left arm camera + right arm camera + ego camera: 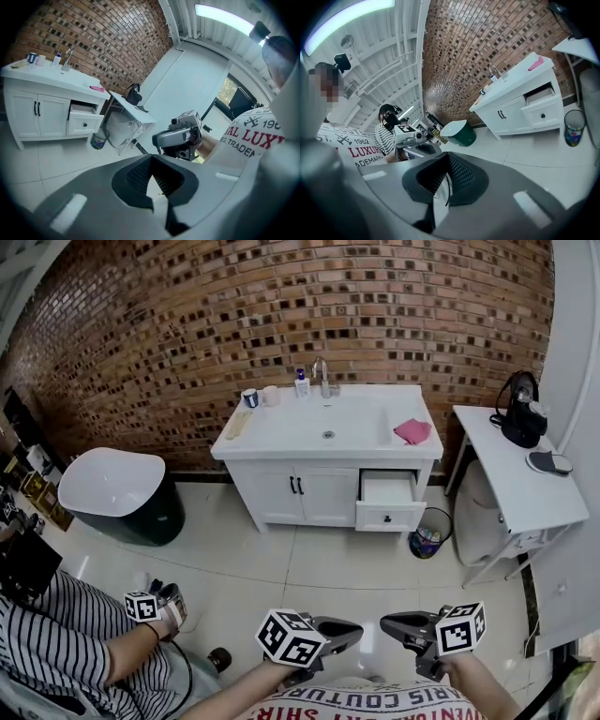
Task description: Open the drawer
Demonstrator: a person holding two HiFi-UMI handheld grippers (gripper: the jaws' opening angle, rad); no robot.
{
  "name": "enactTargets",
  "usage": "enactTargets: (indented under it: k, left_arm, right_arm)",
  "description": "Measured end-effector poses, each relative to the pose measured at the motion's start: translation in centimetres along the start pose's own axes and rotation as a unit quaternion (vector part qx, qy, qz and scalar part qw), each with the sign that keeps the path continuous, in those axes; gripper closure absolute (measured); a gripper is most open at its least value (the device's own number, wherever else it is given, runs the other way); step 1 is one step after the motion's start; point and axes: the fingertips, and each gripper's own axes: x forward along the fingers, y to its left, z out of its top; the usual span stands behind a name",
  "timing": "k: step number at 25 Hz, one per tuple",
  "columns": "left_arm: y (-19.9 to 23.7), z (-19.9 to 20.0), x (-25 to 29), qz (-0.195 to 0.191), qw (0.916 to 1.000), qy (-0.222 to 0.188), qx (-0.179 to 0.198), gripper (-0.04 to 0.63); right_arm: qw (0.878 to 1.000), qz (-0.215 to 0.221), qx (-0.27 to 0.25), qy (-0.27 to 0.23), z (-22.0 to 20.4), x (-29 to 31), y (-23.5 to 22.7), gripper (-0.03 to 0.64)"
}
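A: Where the drawer [389, 502] was sought, it was found at the vanity cabinet's [281, 493] right end, already pulled partly out, well ahead across the floor, front running crosswise.

B: Noted. The left gripper [356, 627] and right gripper [386, 622] were held closed and empty. The right was judged nearer. Drawer contents could not be made out.

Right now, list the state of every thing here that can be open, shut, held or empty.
drawer: pulled partway out, nothing touching it
cabinet doors: both shut
green bin: white lid down
left gripper: jaws together, empty
right gripper: jaws together, empty
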Motion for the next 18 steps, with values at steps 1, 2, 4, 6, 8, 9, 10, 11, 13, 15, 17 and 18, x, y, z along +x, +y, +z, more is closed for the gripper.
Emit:
enactTargets:
  k: [1,2,4,6,8,9,10,11,13,15,17,18]
  left_arm:
    - [-0.02,0.06,-0.14,0.0,1.0,0.0,0.0,0.612]
    - [-0.08,0.14,-0.27,0.001,1.0,-0.001,0.0,0.612]
    - [-0.24,0.24,-0.44,0.001,1.0,-0.004,0.002,0.612]
    - [-0.31,0.17,-0.57,0.002,1.0,-0.005,0.005,0.612]
    - [-0.36,0.1,-0.65,0.003,0.9999,-0.005,0.008,0.612]
    - [-0.38,0.13,-0.69,0.003,0.9999,-0.006,0.009,0.612]
    - [-0.38,0.17,-0.72,0.003,0.9999,-0.007,0.01,0.612]
    - [-0.38,0.22,-0.74,0.004,0.9999,-0.007,0.01,0.612]
    - [-0.32,0.25,-0.75,0.005,0.9999,-0.007,0.01,0.612]
    - [-0.27,0.16,-0.69,0.006,0.9999,-0.007,0.01,0.612]
    - [-0.32,0.03,-0.6,0.007,0.9999,-0.006,0.01,0.612]
    - [-0.36,-0.04,-0.55,0.007,0.9999,-0.006,0.009,0.612]
  right_arm:
    - [1.0,0.0,0.0,0.001,0.05,0.11,0.13,0.611]
    - [1.0,0.0,-0.001,0.003,0.07,0.19,0.28,0.611]
    - [1.0,-0.001,-0.004,0.006,0.08,0.26,0.47,0.611]
    - [1.0,-0.002,-0.008,0.008,0.09,0.3,0.62,0.611]
    - [1.0,-0.003,-0.013,0.01,0.04,0.35,0.73,0.611]
    - [1.0,-0.002,-0.014,0.012,0.03,0.37,0.78,0.611]
    - [1.0,-0.002,-0.015,0.013,0.04,0.39,0.81,0.611]
    - [1.0,-0.001,-0.015,0.013,0.05,0.42,0.84,0.611]
    - [1.0,0.0,-0.016,0.015,0.05,0.55,0.87,0.611]
    - [1.0,0.002,-0.018,0.017,-0.03,0.63,0.9,0.611]
    - [1.0,0.003,-0.02,0.02,-0.14,0.63,0.91,0.611]
    - [1.0,0.003,-0.021,0.022,-0.18,0.62,0.91,0.611]
